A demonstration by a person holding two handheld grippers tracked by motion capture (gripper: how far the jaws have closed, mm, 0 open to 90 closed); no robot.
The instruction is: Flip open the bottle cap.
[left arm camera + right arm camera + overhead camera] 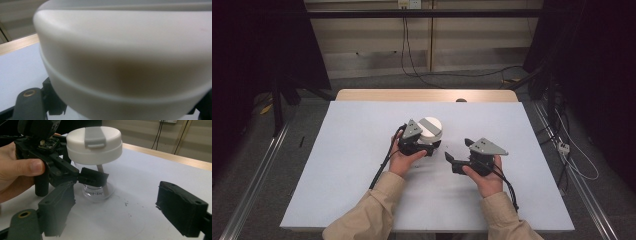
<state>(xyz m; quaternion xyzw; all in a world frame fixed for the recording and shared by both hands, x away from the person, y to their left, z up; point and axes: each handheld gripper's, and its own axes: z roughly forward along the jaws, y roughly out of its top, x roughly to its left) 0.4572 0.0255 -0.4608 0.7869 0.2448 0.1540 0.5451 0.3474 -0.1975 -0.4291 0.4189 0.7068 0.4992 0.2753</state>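
Note:
A clear cup with a white lid (430, 127) stands upright on the white mat near the table's middle. The lid (94, 145) has a grey flip tab, and a pale straw shows inside the clear body, which reads "CHERISH" near its base. My left gripper (428, 146) is shut on the clear body just under the lid; one of its black pads (93, 177) presses the near side. The lid (125, 50) looms close and blurred in the left gripper view. To the right of the cup my right gripper (457, 149) stands open, its jaws (120, 207) wide apart with nothing between them.
The white mat (362, 150) covers a wooden table whose far edge (427, 95) shows beyond it. Faint dark scuffs mark the mat in front of the cup. Cables run over the grey floor at the back and right, and metal rails flank the table.

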